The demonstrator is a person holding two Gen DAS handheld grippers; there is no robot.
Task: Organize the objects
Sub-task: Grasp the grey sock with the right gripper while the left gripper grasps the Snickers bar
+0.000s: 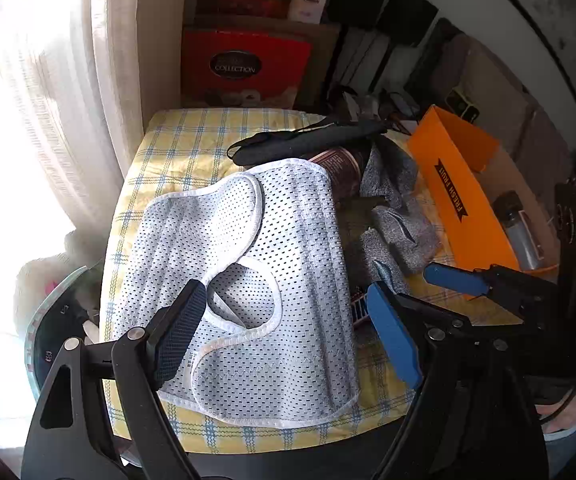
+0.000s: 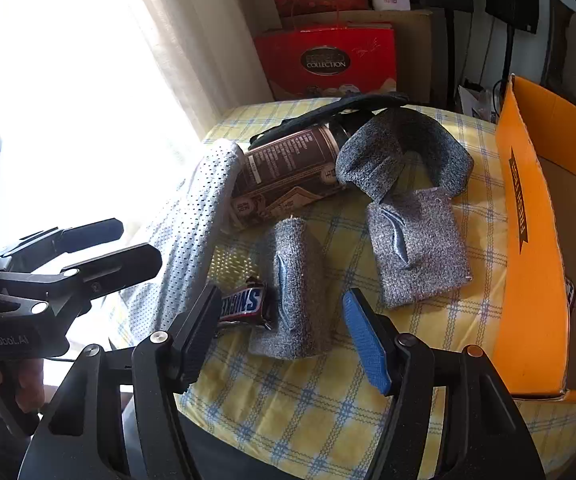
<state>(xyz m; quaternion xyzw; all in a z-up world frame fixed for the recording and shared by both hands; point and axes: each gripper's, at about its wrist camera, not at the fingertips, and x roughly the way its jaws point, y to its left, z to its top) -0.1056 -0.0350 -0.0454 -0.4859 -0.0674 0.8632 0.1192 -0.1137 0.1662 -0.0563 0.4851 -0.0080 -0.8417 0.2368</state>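
A white mesh brace (image 1: 255, 280) lies spread on the yellow checked cloth (image 1: 175, 152); my left gripper (image 1: 288, 336) is open just above its near part, empty. In the right wrist view the brace (image 2: 199, 216) lies at left, with a brown can (image 2: 288, 172), a grey headband (image 2: 404, 152), two grey wristbands (image 2: 300, 288) (image 2: 420, 248) and a Snickers bar (image 2: 243, 304). My right gripper (image 2: 279, 344) is open, its jaws on either side of the near wristband's end. It also shows in the left wrist view (image 1: 456, 280). A black strap (image 1: 308, 140) lies at the back.
An orange cardboard box (image 2: 528, 240) stands open at the right table edge, with a bottle (image 1: 516, 224) inside. Red gift boxes (image 2: 328, 60) stand behind the table. A curtain and bright window are at left.
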